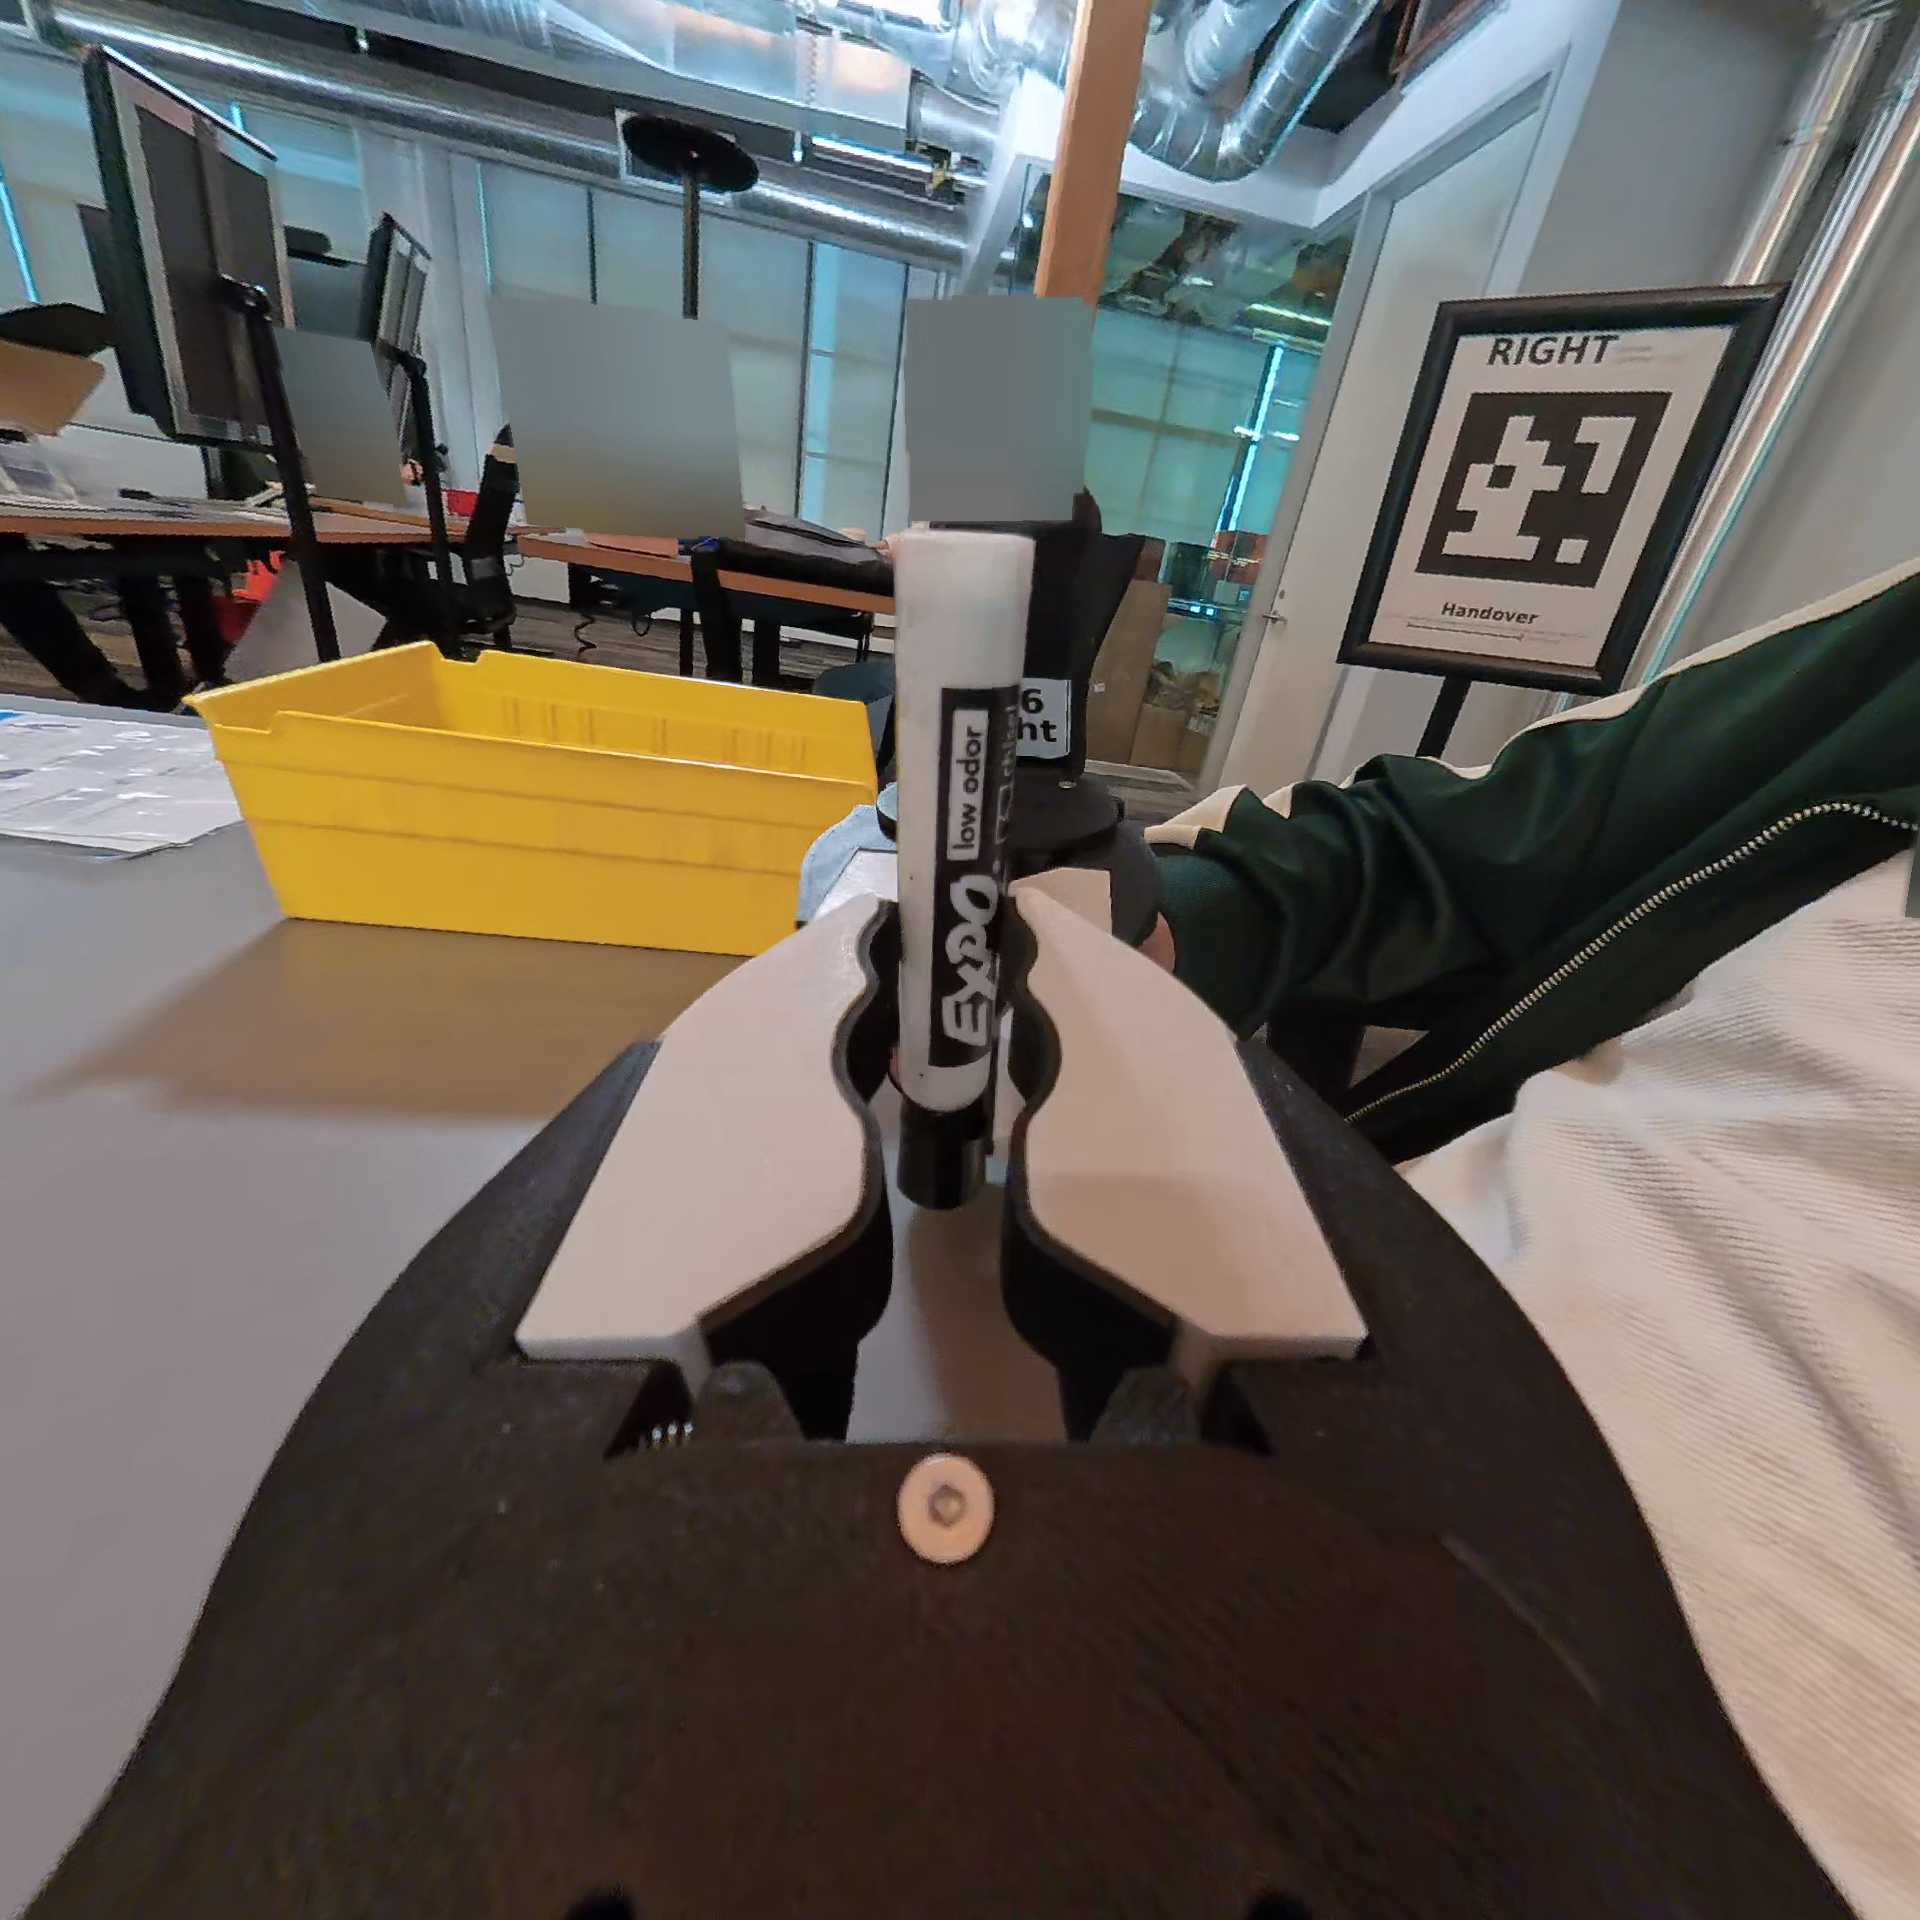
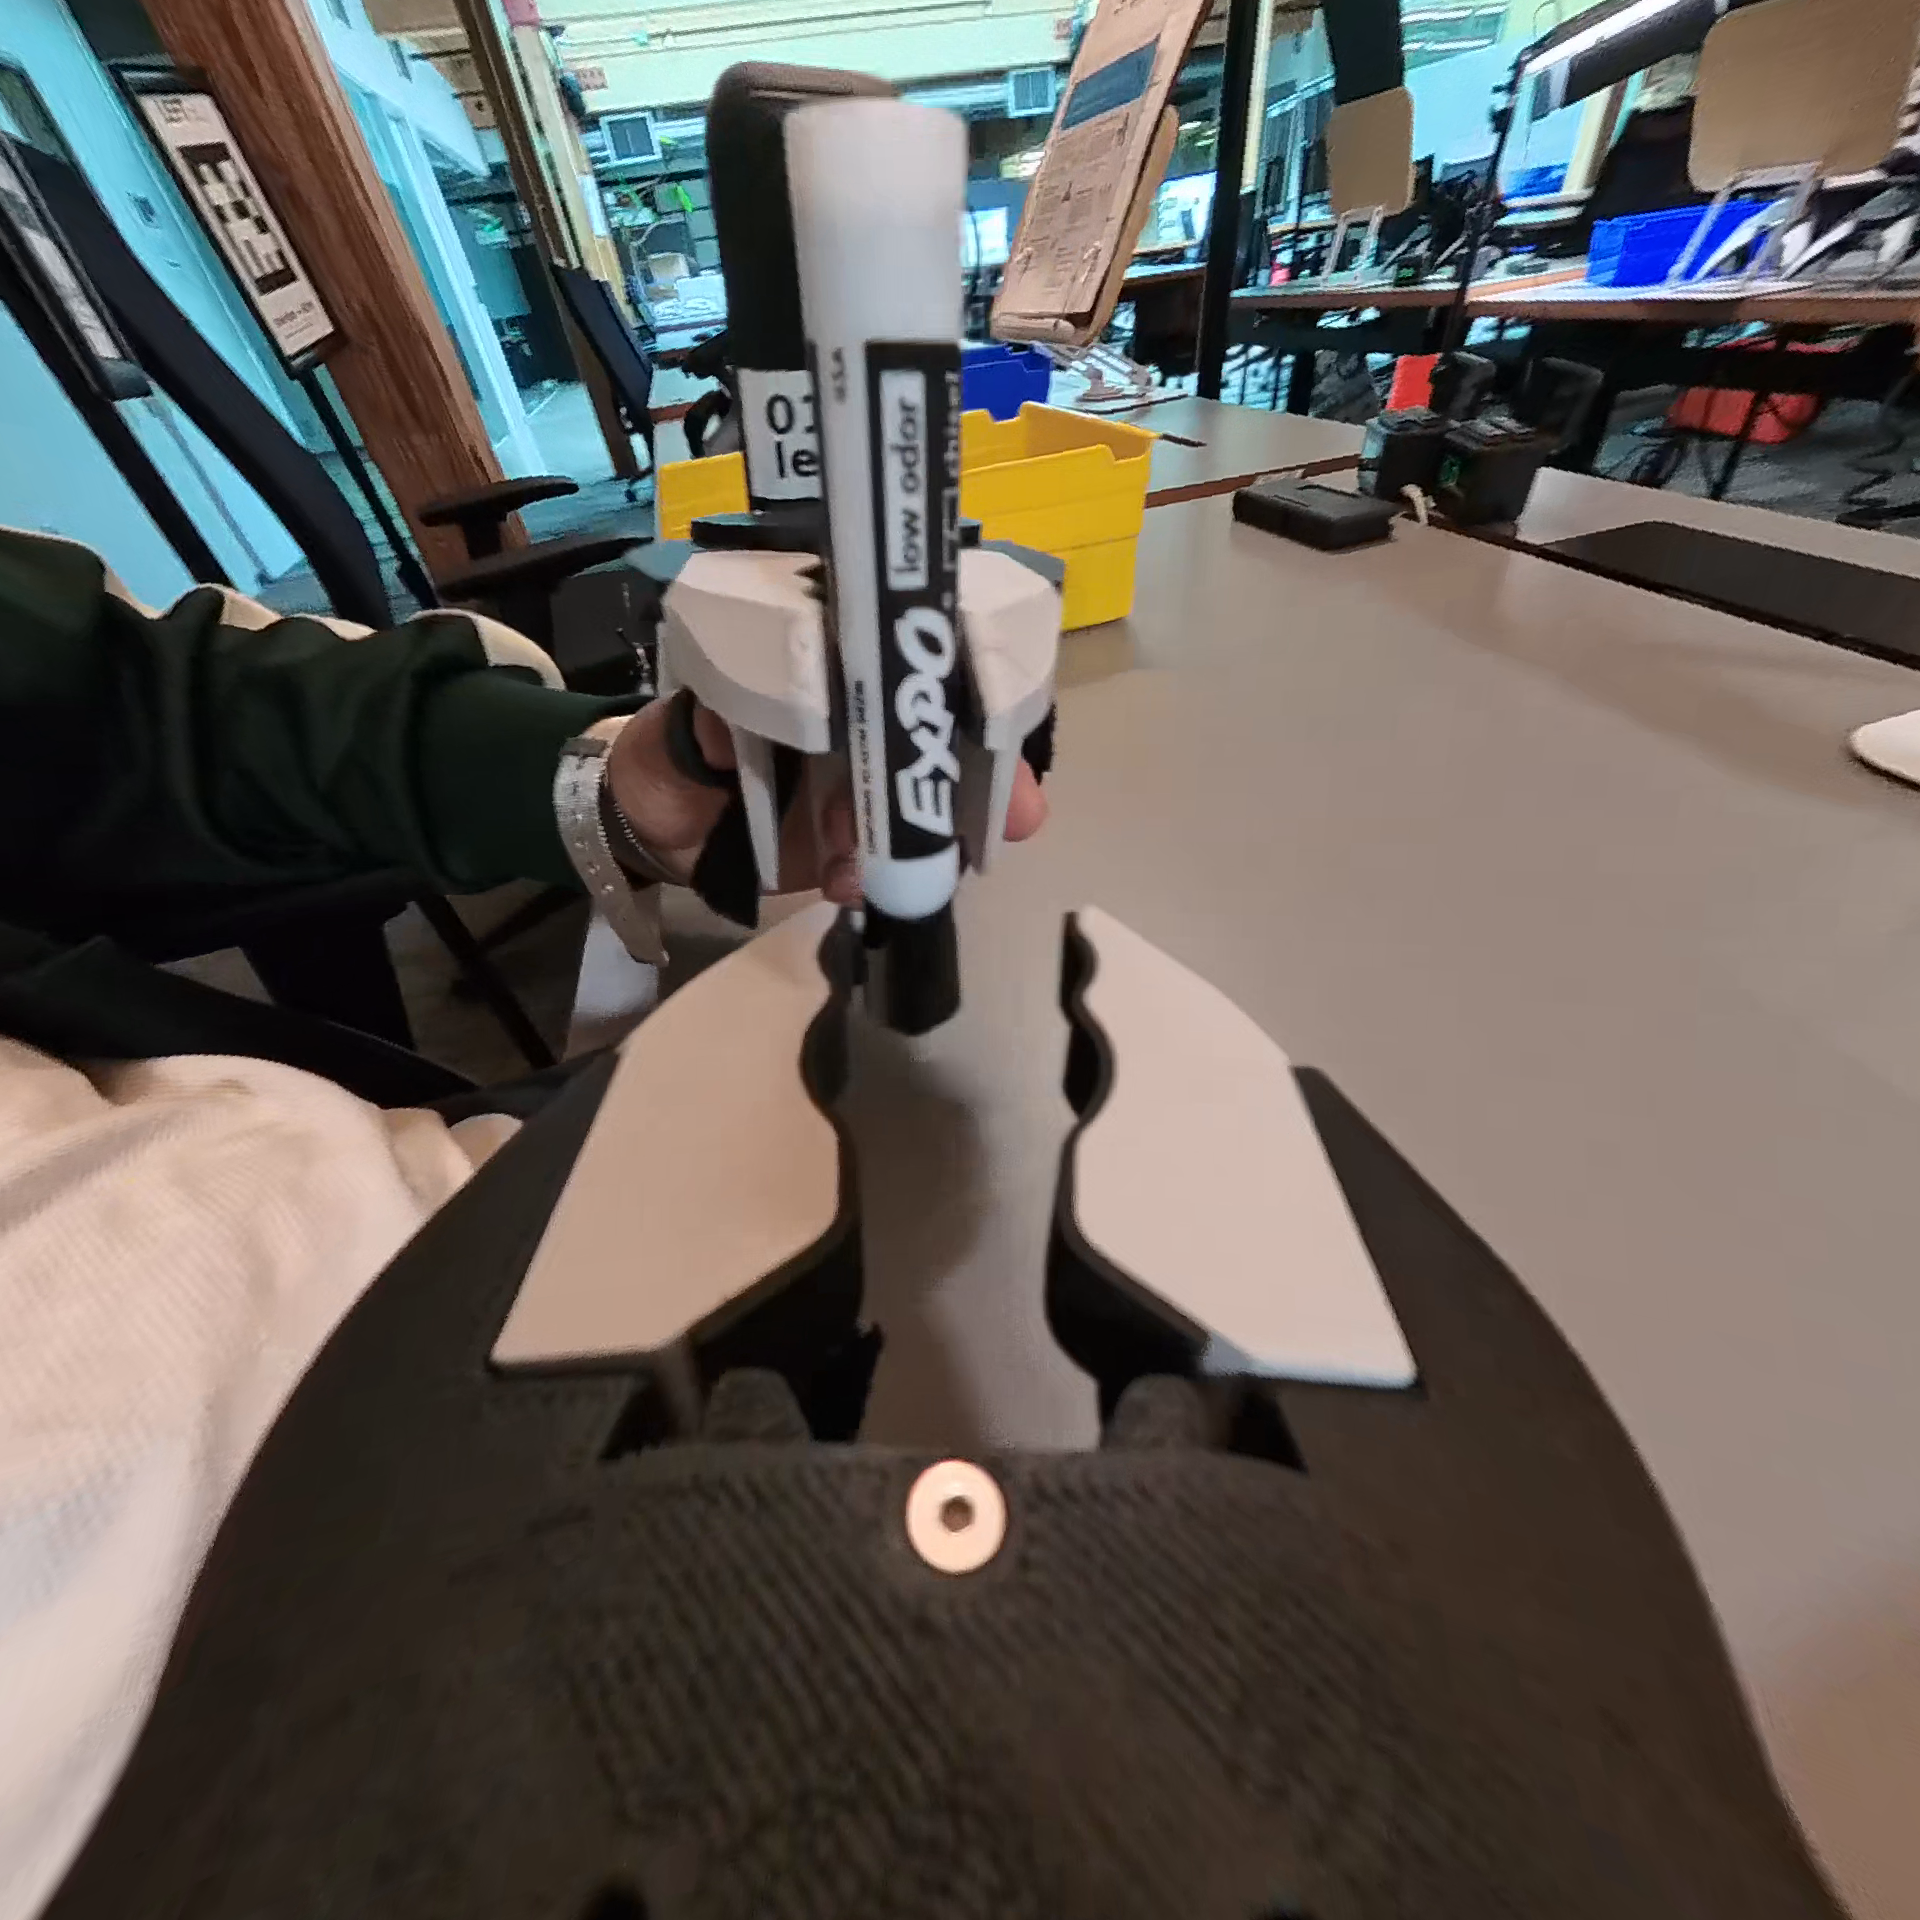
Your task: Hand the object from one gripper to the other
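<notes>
While left gripper [image 1: 951, 914] pinches marker [image 1: 961, 727], right fingers [image 2: 1174, 1132] apart

An open-plan lab office. Exposed ceiling ducts [image 1: 1226, 104], long desks with monitors [image 1: 177, 260], yellow parts bin [image 1: 499, 821], framed fiducial-marker sign [image 1: 1548, 488].

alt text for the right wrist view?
The left gripper holds a white marker upright, black cap down, just ahead of the open right gripper. A yellow bin sits behind on the grey table.
</notes>
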Available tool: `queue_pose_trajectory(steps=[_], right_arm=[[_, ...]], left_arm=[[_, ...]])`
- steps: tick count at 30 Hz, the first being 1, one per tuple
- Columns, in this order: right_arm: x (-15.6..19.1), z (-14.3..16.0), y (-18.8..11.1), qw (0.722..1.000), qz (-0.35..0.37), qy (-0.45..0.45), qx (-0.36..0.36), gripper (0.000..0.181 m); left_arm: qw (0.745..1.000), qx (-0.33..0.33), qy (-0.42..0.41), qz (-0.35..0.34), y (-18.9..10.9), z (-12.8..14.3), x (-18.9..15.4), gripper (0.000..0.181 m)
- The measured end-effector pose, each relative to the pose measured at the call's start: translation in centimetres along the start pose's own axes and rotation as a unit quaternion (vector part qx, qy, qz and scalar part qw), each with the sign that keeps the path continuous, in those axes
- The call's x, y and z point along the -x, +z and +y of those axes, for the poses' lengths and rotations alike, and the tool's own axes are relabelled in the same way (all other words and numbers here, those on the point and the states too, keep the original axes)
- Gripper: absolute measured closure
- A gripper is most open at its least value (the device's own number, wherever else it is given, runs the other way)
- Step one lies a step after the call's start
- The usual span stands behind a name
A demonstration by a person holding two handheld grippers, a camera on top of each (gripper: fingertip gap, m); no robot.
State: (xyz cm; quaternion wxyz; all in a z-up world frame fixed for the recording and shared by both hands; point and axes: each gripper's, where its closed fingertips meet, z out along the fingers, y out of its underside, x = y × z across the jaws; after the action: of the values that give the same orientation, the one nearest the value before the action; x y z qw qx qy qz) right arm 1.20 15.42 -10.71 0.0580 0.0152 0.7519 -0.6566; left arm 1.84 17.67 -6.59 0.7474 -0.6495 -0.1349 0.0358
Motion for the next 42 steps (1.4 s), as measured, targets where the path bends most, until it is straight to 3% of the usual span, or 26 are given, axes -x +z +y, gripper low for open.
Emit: queue_pose_trajectory(steps=[5, 9, 14, 18, 23, 29, 42], right_arm=[[-3.4, 0.2, -0.8, 0.998, 0.058, 0.022, -0.027, 0.081], [-4.0, -2.6, -2.5, 0.991, 0.071, 0.022, -0.114, 0.064], [-2.1, -5.3, -3.9, 0.982, 0.025, 0.002, -0.188, 0.084], [0.4, -4.6, -2.8, 0.986, -0.043, -0.001, -0.16, 0.114], [1.8, -4.0, -2.4, 0.987, -0.046, -0.075, -0.132, 0.16], [1.7, -4.0, -2.4, 0.987, -0.033, -0.087, -0.129, 0.159], [0.9, -4.5, -3.2, 0.988, -0.031, -0.053, -0.139, 0.161]], left_arm=[[1.0, -0.012, -0.013, -0.015, -0.5, -0.3, 0.8, 0.163], [1.0, 0.0, -0.025, -0.019, -0.5, 0.4, 1.3, 0.163], [0.999, 0.026, -0.031, -0.008, 0.3, 1.7, 0.9, 0.163], [0.998, 0.052, -0.021, 0.006, 1.4, 3.0, 0.1, 0.164], [0.997, 0.073, -0.004, 0.016, 2.1, 3.9, -0.7, 0.164], [0.998, 0.059, -0.017, 0.017, 2.0, 3.6, -0.6, 0.159], [0.993, 0.09, -0.021, -0.066, 2.2, 4.9, 1.9, 0.067]])
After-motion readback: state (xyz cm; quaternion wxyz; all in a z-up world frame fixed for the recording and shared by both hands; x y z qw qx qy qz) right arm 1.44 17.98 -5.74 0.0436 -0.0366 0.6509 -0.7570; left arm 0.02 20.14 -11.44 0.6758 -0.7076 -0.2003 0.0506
